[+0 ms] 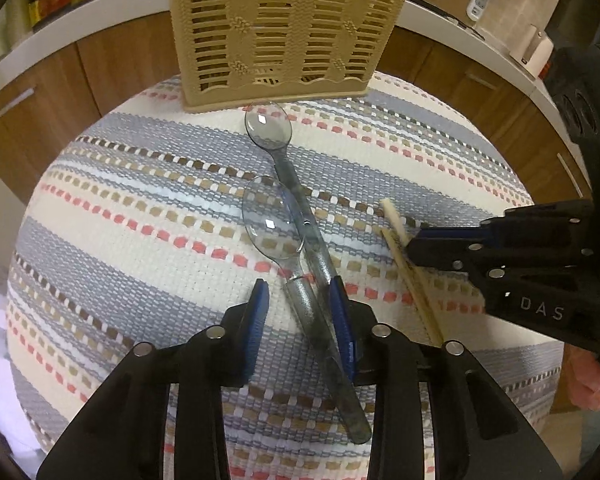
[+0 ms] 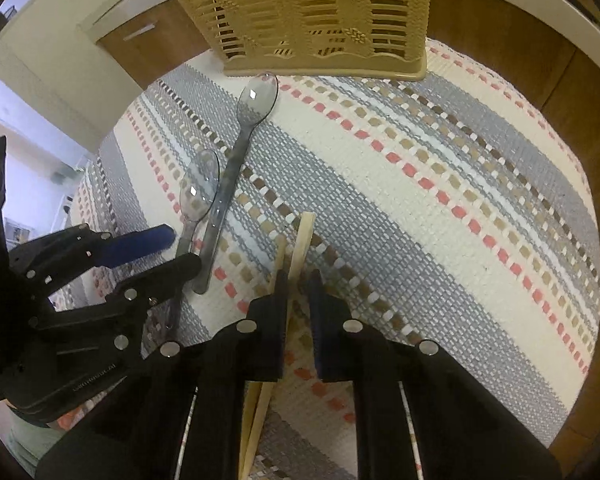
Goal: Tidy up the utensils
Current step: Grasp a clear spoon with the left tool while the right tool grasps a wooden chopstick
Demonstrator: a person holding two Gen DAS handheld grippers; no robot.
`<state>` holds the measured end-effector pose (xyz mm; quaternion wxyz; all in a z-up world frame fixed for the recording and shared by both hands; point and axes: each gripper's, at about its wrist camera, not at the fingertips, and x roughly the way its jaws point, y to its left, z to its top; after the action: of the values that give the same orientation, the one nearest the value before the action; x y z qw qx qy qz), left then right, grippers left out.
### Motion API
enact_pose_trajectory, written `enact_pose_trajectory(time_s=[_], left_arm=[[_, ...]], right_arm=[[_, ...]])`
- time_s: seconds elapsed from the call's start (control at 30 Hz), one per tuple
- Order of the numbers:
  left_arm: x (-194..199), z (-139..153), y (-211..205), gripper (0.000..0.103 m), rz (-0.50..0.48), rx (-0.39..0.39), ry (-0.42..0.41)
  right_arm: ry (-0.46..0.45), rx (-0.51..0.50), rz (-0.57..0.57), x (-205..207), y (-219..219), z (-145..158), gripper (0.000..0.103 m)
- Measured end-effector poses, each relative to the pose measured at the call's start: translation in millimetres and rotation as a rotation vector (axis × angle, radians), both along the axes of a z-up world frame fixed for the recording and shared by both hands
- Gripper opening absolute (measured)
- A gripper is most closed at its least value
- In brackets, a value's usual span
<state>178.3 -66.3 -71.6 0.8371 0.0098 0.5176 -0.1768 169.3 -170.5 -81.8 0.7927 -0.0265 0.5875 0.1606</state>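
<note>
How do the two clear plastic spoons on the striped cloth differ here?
The far spoon has a darker, smoky bowl lying close to the base of the beige utensil basket; the near spoon has a clearer bowl nearer the left gripper. The far spoon's long handle runs between the open jaws and past them; the near spoon's handle only reaches in between them. Both are see-through plastic, bowls pointing toward the basket, handles touching.

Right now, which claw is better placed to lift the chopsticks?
Right. The right claw already straddles the chopsticks, nearly closed. The left claw is open around the spoon handles.
</note>
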Motion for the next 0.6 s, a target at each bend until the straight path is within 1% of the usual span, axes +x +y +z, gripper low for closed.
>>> enact_pose_trajectory(time_s=[0.07, 0.2, 0.33, 0.4, 0.47, 0.5, 0.53, 0.57, 0.6], left_arm=[[2, 0, 2, 0.026, 0.006, -0.009, 0.001], [4, 1, 9, 0.024, 0.022, -0.022, 0.012], [10, 2, 0, 0.024, 0.027, 0.051, 0.008], [15, 2, -4, 0.024, 0.030, 0.067, 0.008], [19, 3, -6, 0.021, 0.039, 0.069, 0.018], [20, 3, -7, 0.018, 0.043, 0.082, 0.017], [20, 2, -7, 0.010, 0.047, 0.106, 0.007], [20, 2, -7, 0.010, 0.047, 0.115, -0.002], [19, 2, -6, 0.010, 0.047, 0.108, -0.006]], right_arm=[[-0.012, -0.037, -0.007, 0, -2, 1, 0.009], [0.006, -0.052, -0.015, 4, -3, 1, 0.009], [0.019, -0.078, -0.005, 7, 1, -1, 0.009], [0.025, -0.089, 0.001, 10, 4, -2, 0.010], [0.027, -0.094, 0.006, 12, 7, -3, 0.010], [0.025, -0.098, 0.010, 13, 8, -4, 0.010], [0.021, -0.102, 0.016, 12, 9, -4, 0.009], [0.015, -0.107, 0.023, 11, 10, -3, 0.008], [0.012, -0.108, 0.028, 12, 10, -3, 0.007]])
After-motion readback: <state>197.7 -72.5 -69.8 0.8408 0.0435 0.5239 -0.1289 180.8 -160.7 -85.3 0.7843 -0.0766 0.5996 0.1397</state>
